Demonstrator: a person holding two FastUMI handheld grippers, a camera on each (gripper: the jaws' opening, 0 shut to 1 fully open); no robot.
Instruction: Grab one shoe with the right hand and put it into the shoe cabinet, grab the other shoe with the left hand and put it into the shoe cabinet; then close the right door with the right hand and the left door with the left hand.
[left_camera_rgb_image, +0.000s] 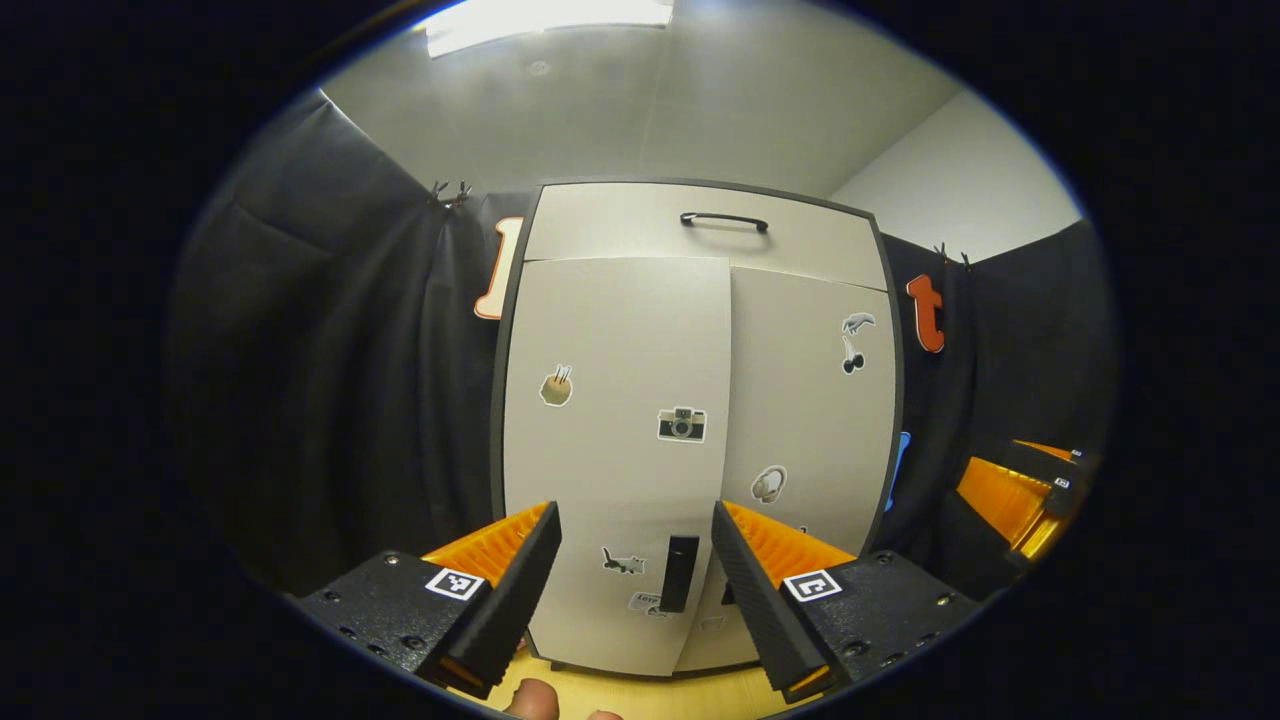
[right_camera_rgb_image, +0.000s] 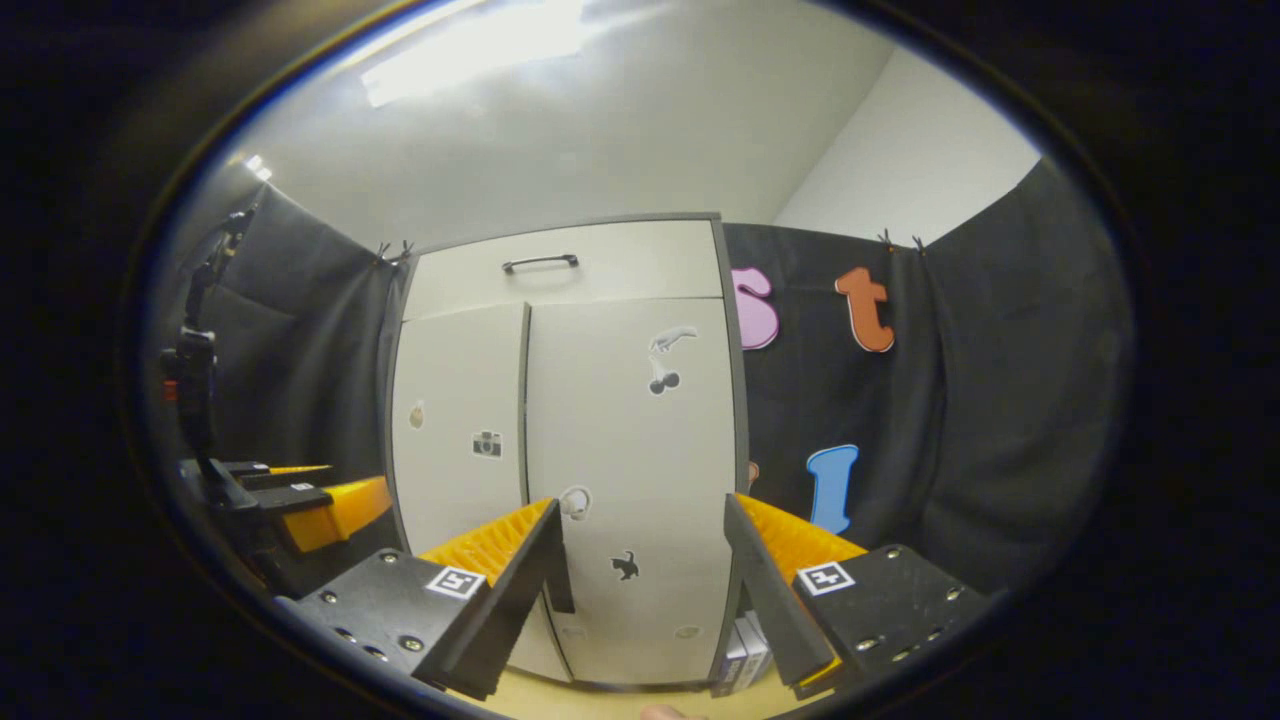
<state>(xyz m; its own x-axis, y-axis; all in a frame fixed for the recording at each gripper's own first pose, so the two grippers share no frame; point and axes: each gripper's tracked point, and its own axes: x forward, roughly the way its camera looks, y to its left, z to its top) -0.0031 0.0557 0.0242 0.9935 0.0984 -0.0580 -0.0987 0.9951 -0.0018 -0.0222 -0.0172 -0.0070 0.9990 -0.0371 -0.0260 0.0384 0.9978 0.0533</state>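
Cabinet is seen upright, long axis vertical, standing on the pale surface against the booth wall. Two doors are counted, left door and right door, both closed. Left hand-held gripper and right hand-held gripper are held wide apart, gripping nothing.

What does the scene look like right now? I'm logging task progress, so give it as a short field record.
cabinet: upright against the black cloth wall
left door: looks shut
right door: looks shut
top handle: on the panel above the doors
left gripper: open, holds nothing
right gripper: open, holds nothing
shoes: not seen outside the cabinet
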